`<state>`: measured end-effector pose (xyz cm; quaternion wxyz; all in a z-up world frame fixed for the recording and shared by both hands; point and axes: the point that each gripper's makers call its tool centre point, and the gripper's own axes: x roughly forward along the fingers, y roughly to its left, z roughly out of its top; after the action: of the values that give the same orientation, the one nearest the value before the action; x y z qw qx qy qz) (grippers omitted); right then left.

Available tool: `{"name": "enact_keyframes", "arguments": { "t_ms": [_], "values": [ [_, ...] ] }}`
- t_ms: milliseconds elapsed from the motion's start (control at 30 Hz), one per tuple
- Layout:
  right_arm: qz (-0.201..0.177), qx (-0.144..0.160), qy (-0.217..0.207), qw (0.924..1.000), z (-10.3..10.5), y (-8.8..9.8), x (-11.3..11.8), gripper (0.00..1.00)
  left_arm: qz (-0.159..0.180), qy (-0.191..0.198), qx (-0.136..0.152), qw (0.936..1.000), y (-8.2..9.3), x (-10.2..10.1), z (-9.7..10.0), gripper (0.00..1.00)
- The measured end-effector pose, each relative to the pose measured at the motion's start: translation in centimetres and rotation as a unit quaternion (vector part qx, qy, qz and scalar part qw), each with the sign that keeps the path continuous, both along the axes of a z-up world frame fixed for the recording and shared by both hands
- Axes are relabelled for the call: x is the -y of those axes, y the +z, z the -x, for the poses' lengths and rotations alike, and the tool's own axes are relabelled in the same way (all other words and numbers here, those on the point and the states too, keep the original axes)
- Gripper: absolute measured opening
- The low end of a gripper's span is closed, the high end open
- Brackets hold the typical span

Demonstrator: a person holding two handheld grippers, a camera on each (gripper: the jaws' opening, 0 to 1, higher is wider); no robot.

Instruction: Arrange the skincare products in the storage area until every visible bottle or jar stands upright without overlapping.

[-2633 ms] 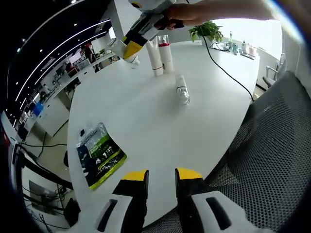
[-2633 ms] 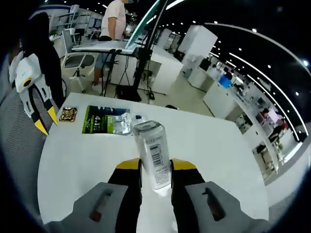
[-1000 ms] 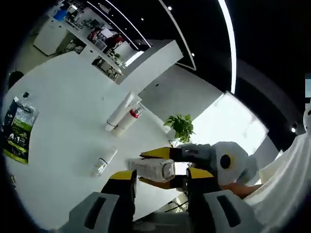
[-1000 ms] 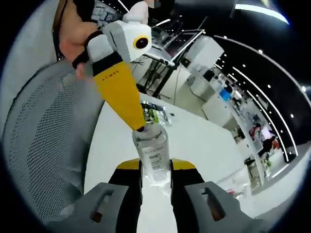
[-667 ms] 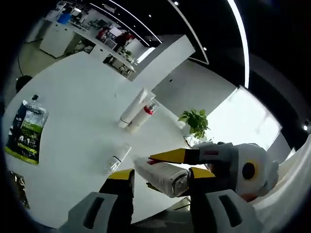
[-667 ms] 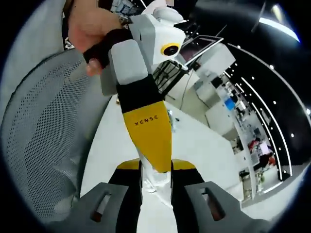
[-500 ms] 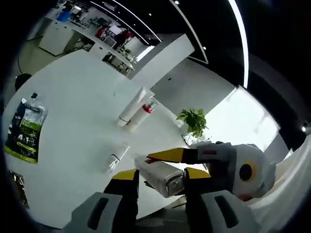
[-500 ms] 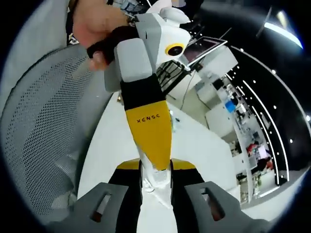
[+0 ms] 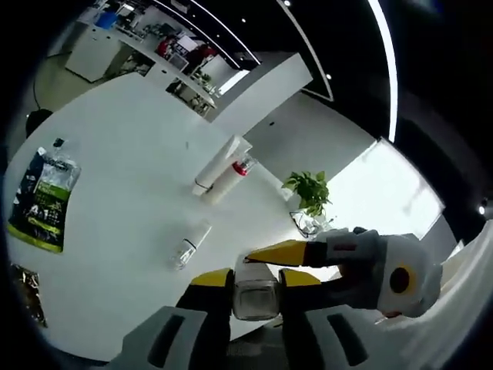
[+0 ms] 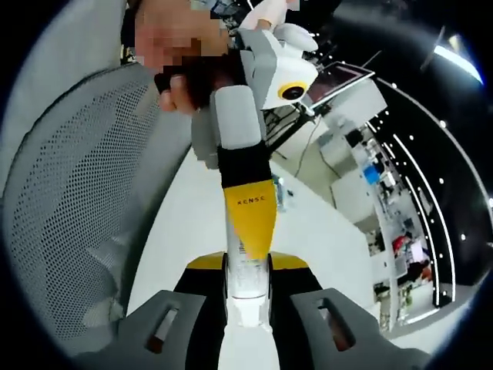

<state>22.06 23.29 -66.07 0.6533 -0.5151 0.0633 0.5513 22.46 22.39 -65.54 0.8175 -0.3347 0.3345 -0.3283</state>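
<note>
Above the white table (image 9: pixel 115 177), the left gripper (image 9: pixel 256 279) has now closed on the clear bottle (image 9: pixel 255 293) beside the right gripper (image 10: pixel 246 266), which still clamps it: a handover seems underway.

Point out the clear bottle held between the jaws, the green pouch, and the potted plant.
clear bottle (image 9: pixel 255 298), left gripper view, on its cap end between the jaws
green pouch (image 9: pixel 44 196), left gripper view, on the middle of its printed face
potted plant (image 9: pixel 310 193), left gripper view, on its leaves
</note>
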Motion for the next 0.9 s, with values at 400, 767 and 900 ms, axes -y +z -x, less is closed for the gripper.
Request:
{"name": "enact_keyframes", "arguments": {
  "t_ms": [400,767,900],
  "values": [
    [-0.017,-0.013,0.007,0.9997,0.0,0.1,-0.4,0.18,-0.001,-0.008,0.007,0.9999,0.0,-0.7,0.1,0.22],
    [-0.112,-0.097,-0.05,0.9876,0.3,0.7,-0.7,0.3,0.022,0.013,-0.005,0.9997,-0.2,-2.2,0.0,0.22],
    [-0.204,-0.196,-0.118,0.9519,-0.2,1.8,-0.2,0.38,0.031,0.022,0.003,0.9993,0.1,-3.0,-0.3,0.22]
  ]
}}
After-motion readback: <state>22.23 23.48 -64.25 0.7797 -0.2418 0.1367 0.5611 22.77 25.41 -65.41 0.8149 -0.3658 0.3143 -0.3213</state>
